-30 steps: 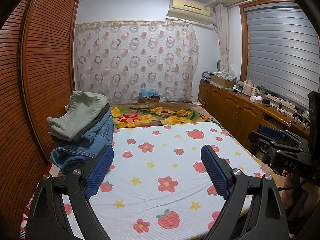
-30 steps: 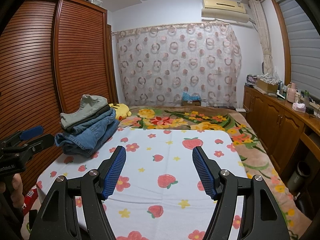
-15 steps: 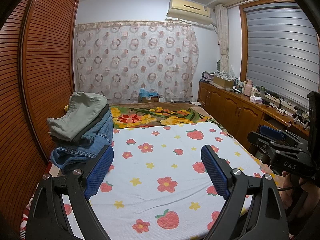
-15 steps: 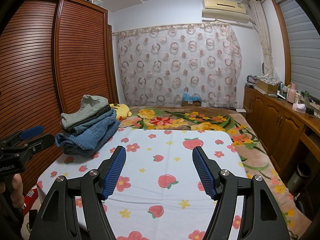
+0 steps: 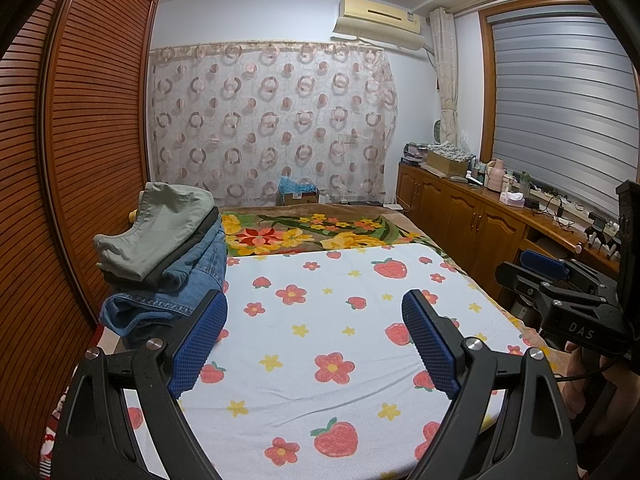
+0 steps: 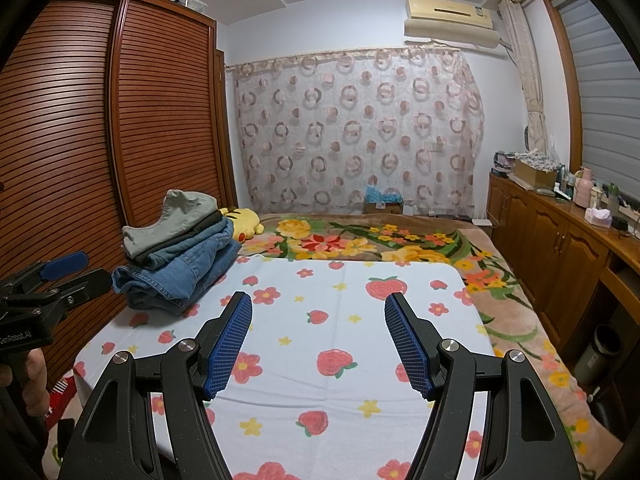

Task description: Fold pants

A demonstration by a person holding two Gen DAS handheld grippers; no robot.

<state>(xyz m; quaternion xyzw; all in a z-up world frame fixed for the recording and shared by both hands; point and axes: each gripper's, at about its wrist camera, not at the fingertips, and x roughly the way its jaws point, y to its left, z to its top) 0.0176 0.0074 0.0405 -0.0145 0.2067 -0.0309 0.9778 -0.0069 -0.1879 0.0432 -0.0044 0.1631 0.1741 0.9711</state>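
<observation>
Nearest to me, my left gripper (image 5: pixel 314 346) is held level above the near edge of the bed, its two blue-padded fingers (image 5: pixel 198 344) spread wide with nothing between them. My right gripper (image 6: pixel 318 346) is held the same way, level, pointing down the length of the bed, blue pads parted and holding nothing. Each tool shows at the edge of the other's camera: the right one at the right edge of the left wrist view, with the letters "DAS" on its black body, and the left one at the left edge of the right wrist view, with partly cut-off white lettering that ends in "Robot.AI". A bit of my hand shows under each.

Below the fingers lies a white sheet (image 5: pixel 320 320) printed with strawberries and flowers, covering the near part of the bed. At the sheet's far left corner, against the slatted wooden wardrobe (image 6: pixel 60 140), sits the stack of pants (image 6: pixel 180 256): blue jeans at the bottom, a dark pair between, a grey-green pair on top. Neither gripper touches it.

Past the sheet, a floral blanket (image 6: pixel 380 240) covers the far end of the bed, with a yellow plush toy (image 6: pixel 244 222) at its left edge. Farthest away hangs a curtain (image 5: pixel 272 120) with ring patterns.
</observation>
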